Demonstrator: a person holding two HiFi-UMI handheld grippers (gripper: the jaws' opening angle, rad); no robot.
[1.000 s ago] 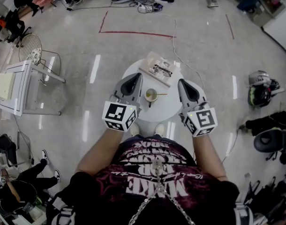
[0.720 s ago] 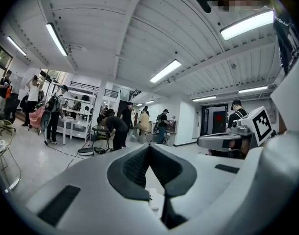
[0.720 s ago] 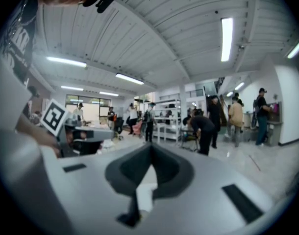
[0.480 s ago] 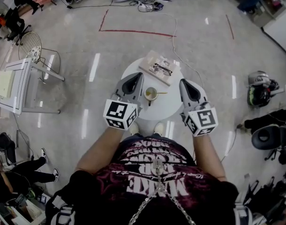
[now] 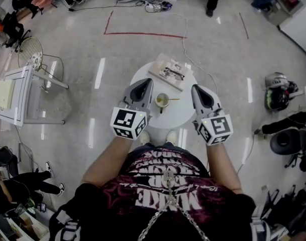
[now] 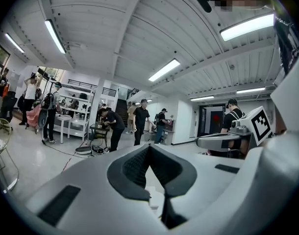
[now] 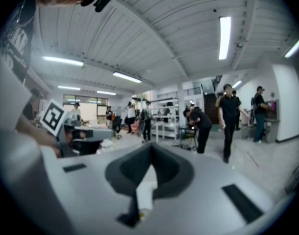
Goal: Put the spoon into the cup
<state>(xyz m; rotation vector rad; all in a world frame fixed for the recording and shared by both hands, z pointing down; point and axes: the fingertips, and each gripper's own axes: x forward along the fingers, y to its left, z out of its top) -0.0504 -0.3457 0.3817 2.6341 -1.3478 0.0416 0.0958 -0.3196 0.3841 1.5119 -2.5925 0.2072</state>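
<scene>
Left hand-held gripper [image 5: 146, 83] and right hand-held gripper [image 5: 195, 89] closed, empty; my pinch on thin spoon [image 5: 173, 100] at cup [image 5: 162, 101] rim may topple cup

Gold spoon [image 5: 173, 100] in white cup [image 5: 161, 102]

Dark-trousered legs [image 5: 212, 0] stepped in, far background
</scene>
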